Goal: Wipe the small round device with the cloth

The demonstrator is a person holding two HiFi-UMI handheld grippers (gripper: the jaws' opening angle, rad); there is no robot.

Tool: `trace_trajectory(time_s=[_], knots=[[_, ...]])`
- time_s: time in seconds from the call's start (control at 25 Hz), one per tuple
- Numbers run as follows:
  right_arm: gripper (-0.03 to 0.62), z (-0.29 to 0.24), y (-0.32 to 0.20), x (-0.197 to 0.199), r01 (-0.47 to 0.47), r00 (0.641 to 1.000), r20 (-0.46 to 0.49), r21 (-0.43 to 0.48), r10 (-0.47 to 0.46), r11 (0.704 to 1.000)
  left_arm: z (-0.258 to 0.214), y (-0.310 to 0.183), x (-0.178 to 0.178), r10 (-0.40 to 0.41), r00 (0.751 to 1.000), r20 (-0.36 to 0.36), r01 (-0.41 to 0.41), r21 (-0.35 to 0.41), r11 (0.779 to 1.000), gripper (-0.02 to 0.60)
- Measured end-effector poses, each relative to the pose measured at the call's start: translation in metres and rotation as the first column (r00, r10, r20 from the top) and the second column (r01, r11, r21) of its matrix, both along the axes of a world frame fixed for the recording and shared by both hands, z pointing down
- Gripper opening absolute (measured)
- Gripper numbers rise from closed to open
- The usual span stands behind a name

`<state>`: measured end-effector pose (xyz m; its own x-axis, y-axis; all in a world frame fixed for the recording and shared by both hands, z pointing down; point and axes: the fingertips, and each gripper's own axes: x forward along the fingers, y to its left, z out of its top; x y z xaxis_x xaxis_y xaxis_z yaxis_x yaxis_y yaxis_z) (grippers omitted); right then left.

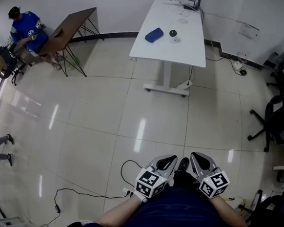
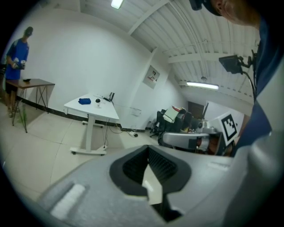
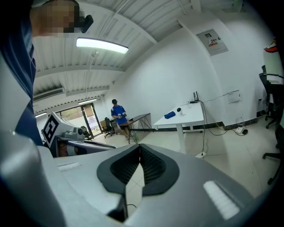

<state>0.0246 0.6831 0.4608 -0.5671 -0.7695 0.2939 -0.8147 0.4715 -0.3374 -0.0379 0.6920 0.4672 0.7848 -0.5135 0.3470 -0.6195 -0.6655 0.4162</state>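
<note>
A blue cloth [image 1: 154, 34] lies on the white table [image 1: 185, 43] far across the room, with the small round device [image 1: 173, 33], dark on a white base, just to its right. Both also show small in the left gripper view, cloth [image 2: 84, 101] and device [image 2: 98, 101], and in the right gripper view, cloth [image 3: 169, 115] and device [image 3: 179, 109]. My left gripper [image 1: 166, 161] and right gripper [image 1: 199, 158] are held close to my body, several metres from the table. Each is shut with nothing between its jaws.
A tiled floor lies between me and the table. A black cable [image 1: 89, 193] runs over the floor near my feet. A person in blue [image 1: 28, 31] sits at a brown desk [image 1: 69, 29] at the far left. Office chairs [image 1: 274, 119] stand at the right.
</note>
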Motion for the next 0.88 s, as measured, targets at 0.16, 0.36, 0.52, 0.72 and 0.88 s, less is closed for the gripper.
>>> trace_trajectory(time_s=[0.16,0.36,0.52,0.72,0.88], knots=[[0.011,0.005,-0.026,-0.003,0.027,1.000,0.010,-0.002,-0.027,1.000,0.007,-0.026,-0.005,-0.033,0.999,0.016,0.032,0.017,0.999,0.002],[0.011,0.005,-0.077,0.004,0.063,0.998,0.028,0.006,-0.063,0.998,0.007,-0.072,0.003,-0.070,0.997,0.041,0.069,0.006,0.998,0.002],[0.011,0.004,-0.103,0.010,0.090,0.995,0.031,0.014,-0.091,0.996,0.005,-0.097,0.011,-0.094,0.995,0.039,0.094,0.018,0.995,0.002],[0.011,0.003,-0.144,0.027,0.111,0.993,0.042,0.014,-0.111,0.994,-0.002,-0.136,0.029,-0.129,0.991,0.039,0.128,0.034,0.991,0.002],[0.011,0.001,-0.193,0.052,0.138,0.989,0.056,0.014,-0.139,0.990,0.007,-0.179,0.054,-0.136,0.989,0.060,0.133,0.051,0.990,0.002]])
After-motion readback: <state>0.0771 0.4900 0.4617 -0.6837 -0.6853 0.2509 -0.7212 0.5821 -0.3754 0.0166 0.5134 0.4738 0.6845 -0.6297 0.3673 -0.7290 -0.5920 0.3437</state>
